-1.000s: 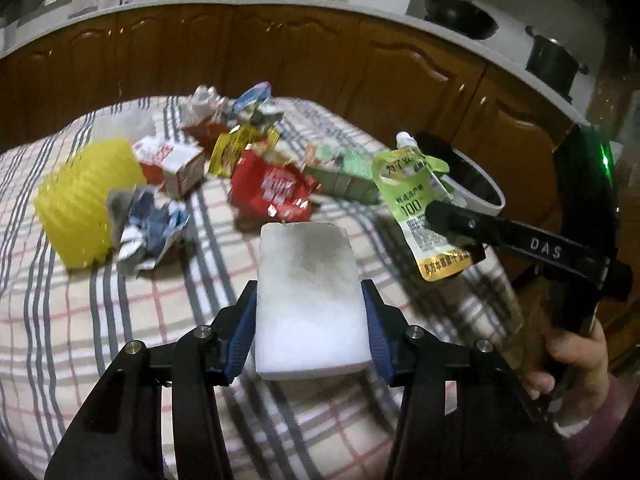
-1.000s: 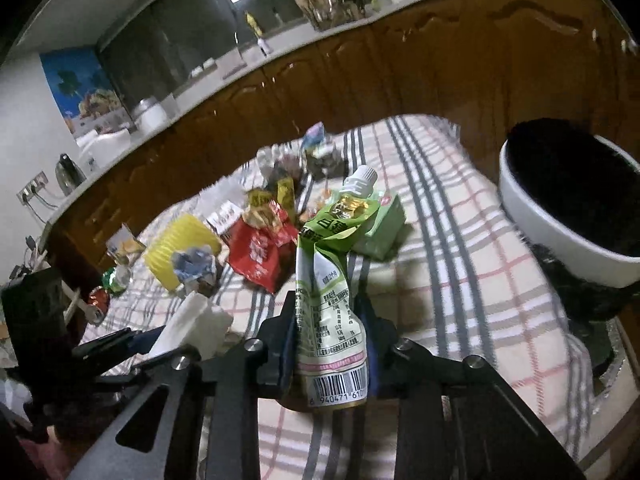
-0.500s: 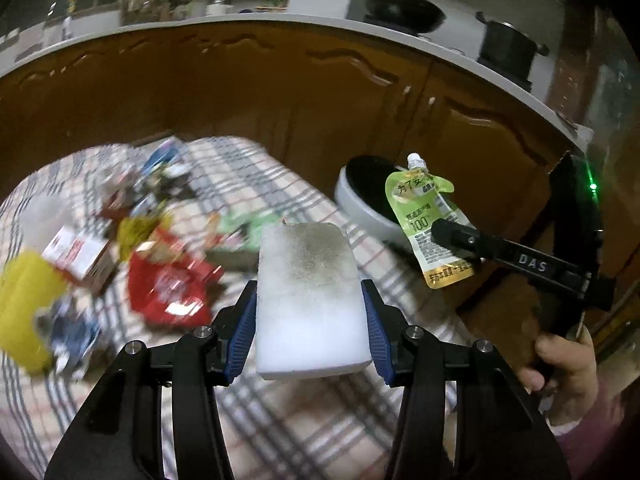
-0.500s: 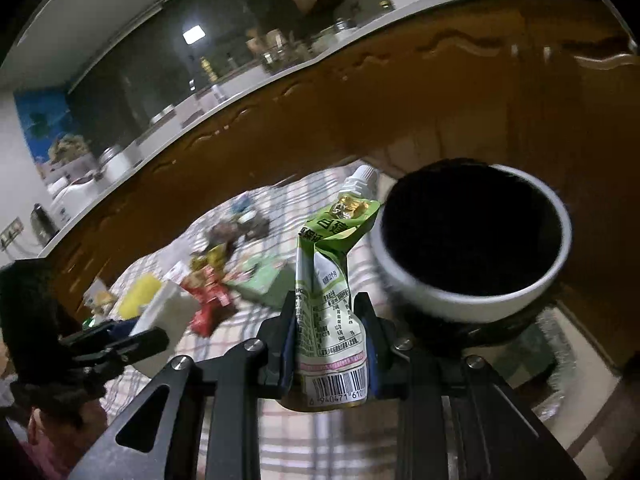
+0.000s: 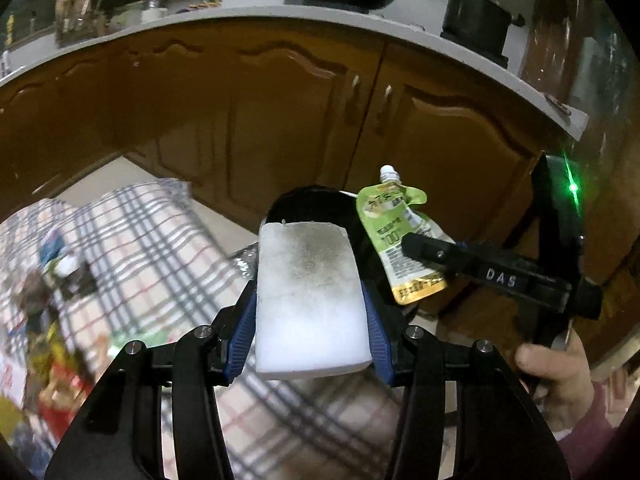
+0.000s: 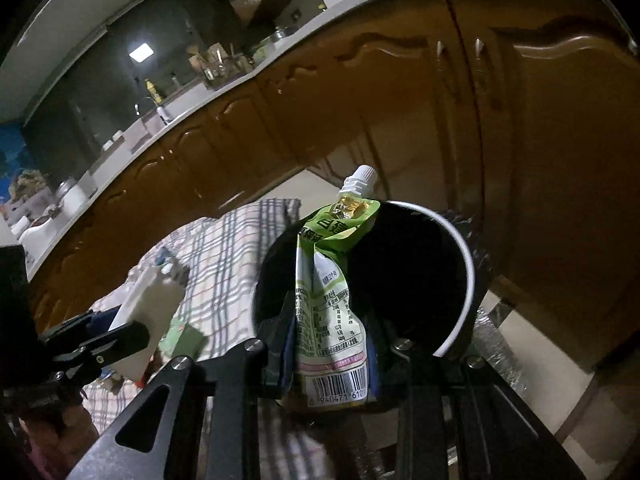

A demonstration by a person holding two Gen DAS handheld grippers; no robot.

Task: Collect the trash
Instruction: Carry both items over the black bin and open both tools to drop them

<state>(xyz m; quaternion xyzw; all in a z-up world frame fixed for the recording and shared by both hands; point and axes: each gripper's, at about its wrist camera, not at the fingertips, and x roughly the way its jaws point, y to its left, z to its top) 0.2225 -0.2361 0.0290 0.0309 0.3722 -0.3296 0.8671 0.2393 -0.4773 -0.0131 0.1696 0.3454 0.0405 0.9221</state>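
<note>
The left tongs (image 5: 310, 312) are clamped on the sides of a white foam block (image 5: 308, 296), grey with dirt on its upper face, and the block stands out in front of them exactly as it did a second ago. The right tongs (image 6: 330, 344) are likewise closed on the lower part of a green drink pouch (image 6: 332, 300), which stands upright with its white cap on top and its barcode at the bottom. Neither grip has altered; what has changed is everything behind them.

A second ago both pieces hung over the middle of the table (image 5: 160, 248), above its checked cloth and the heap of wrappers. Now the heap (image 5: 44, 320) has slid off to the left edge of the left view, blurred, and the table's far right corner lies just under the tongs. Beyond that corner stands the bin (image 6: 460, 280), white-rimmed with a dark lining; it was small and off to the side, and now fills the centre of the right view. The pouch sits in front of its open mouth, and in the left view the block covers most of the bin's near rim. Behind the bin run brown cupboard doors (image 5: 240, 120), with a pan and a pot on the worktop above.

So both hands have swung their loads from the table to the bin. The carry looks nearly done, and I judge that letting go over the mouth is what remains for these two pieces. Whether either yet hangs fully inside the rim I cannot tell. Much trash is left on the table.
</note>
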